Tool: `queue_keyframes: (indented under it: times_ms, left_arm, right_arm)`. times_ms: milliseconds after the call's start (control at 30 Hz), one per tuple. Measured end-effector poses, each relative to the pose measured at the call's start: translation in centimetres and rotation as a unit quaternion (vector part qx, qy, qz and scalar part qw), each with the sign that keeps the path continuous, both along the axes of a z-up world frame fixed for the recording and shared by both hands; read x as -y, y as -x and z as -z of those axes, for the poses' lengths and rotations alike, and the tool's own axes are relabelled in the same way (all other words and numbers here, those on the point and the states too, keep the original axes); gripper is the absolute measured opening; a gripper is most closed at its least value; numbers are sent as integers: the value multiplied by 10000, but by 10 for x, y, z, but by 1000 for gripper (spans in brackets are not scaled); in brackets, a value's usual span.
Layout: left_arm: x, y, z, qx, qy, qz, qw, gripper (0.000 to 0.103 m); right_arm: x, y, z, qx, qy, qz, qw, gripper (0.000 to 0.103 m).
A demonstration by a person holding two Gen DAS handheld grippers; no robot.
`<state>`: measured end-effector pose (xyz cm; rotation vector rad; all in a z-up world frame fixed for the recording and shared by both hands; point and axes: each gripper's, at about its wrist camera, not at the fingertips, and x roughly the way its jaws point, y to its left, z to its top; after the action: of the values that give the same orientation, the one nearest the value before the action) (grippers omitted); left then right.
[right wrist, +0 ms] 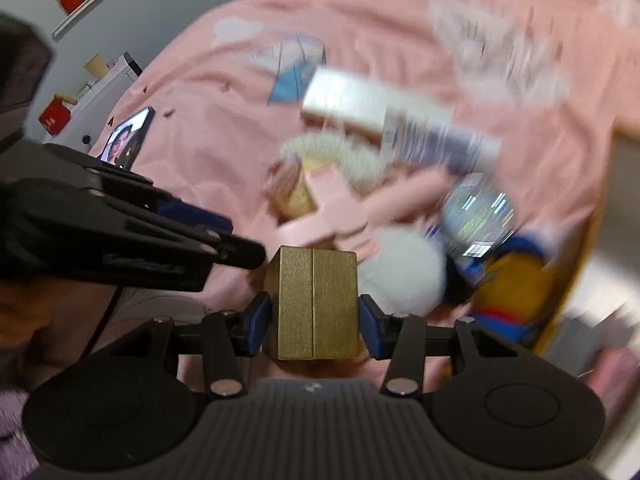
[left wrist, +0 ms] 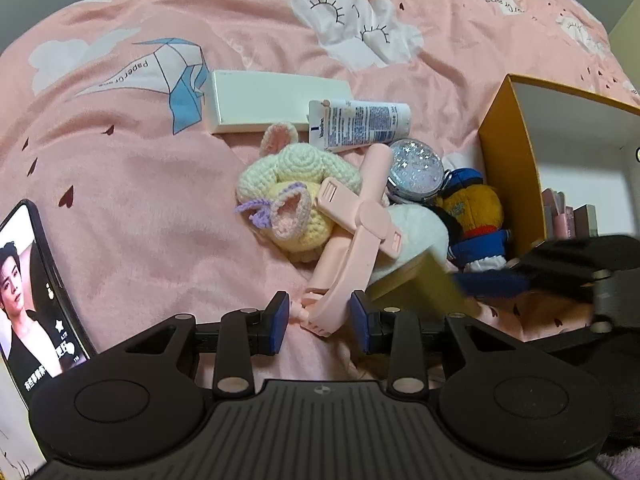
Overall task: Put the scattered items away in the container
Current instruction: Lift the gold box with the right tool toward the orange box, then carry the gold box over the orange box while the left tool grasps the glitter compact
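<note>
My left gripper (left wrist: 320, 322) points down at the pile, its blue pads closed on the handle end of a pink hand-held fan (left wrist: 356, 220). The fan lies across a crocheted toy (left wrist: 288, 176) and a white fluffy ball (left wrist: 416, 228). My right gripper (right wrist: 316, 320) is shut on a small gold box (right wrist: 316, 300), which stays sharp while the rest of that view blurs. The left wrist view shows that gold box (left wrist: 412, 284) at the pile's near edge. The container (left wrist: 508, 152), a yellow box with a white inside, stands open on the right.
On the pink bedspread lie a long white box (left wrist: 276, 100), a Vaseline tube (left wrist: 360, 124), a glitter compact (left wrist: 416, 172) and an orange-and-blue plush (left wrist: 472, 216). A lit phone (left wrist: 32, 292) lies at the left. Several small pink boxes (left wrist: 568, 216) stand inside the container.
</note>
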<state>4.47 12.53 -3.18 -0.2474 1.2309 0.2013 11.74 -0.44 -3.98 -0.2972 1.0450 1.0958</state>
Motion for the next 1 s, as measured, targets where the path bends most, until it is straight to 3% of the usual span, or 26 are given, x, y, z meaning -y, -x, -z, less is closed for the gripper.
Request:
queue_keyframes:
  times_ms: [100,167,433,633,700,800,1000]
  left_arm:
    - [2,-1,-3,88,18,44,10000,39]
    - [4,-2,-2,93,23,79,9999,39]
    - [7,-3,0,87,11,117,9999,39]
    - [9,-7,1,100,31,202,9997,39]
    - [10,-9,-2,194,25,251,9995,39]
    - [11,-14,-9,400,25,407,9984,39]
    - [19,-37,-20,751,225,1052,9914,39]
  right_arm:
    - [9,2,-18,793,133,170,9966,50]
    - [11,-3,-20,1023,232,329,9939,50]
    - [1,-23,11,44,349,369,9987,49]
    - [-2,-26,19,-182,348,484,9981,48]
    - [-1,-25,17,-148,348,501,9980,48]
    - [6,-22,2,286,346,506,9977,48]
    - [25,-41,-31,838,229,803,9930,48]
